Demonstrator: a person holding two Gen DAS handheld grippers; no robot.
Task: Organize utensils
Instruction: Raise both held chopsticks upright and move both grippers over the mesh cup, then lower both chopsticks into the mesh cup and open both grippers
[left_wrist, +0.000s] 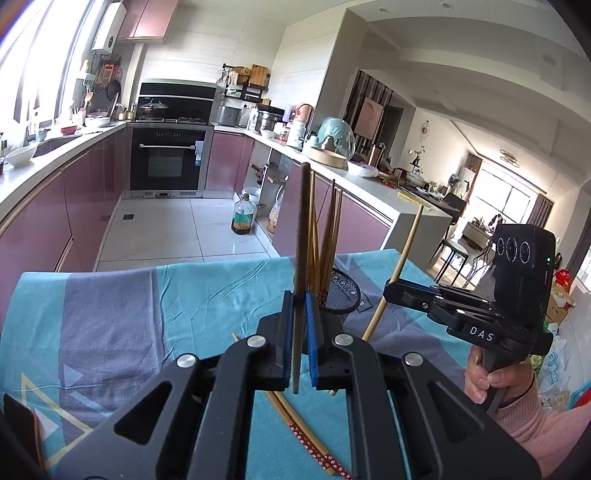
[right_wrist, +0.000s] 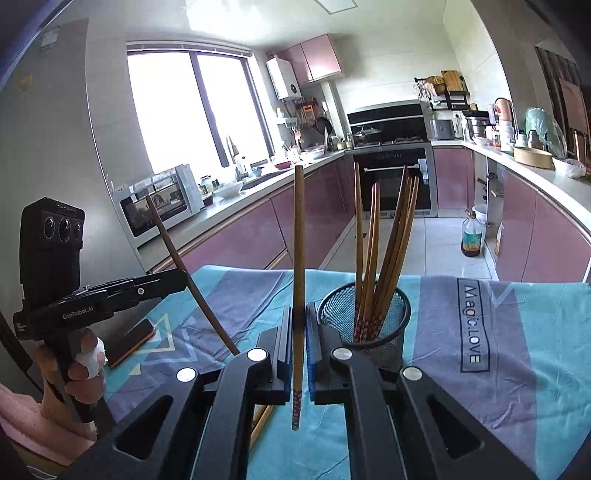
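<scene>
A black mesh cup stands on the cloth-covered table and holds several wooden chopsticks; it also shows in the left wrist view. My left gripper is shut on a dark chopstick, held upright just in front of the cup. My right gripper is shut on a lighter chopstick, upright, left of the cup. In the left wrist view the right gripper stands right of the cup with its chopstick. Two chopsticks lie on the cloth below my left gripper.
The table has a blue and grey cloth. A dark flat block lies at its left edge. Kitchen counters, an oven and an oil bottle on the floor stand beyond the table.
</scene>
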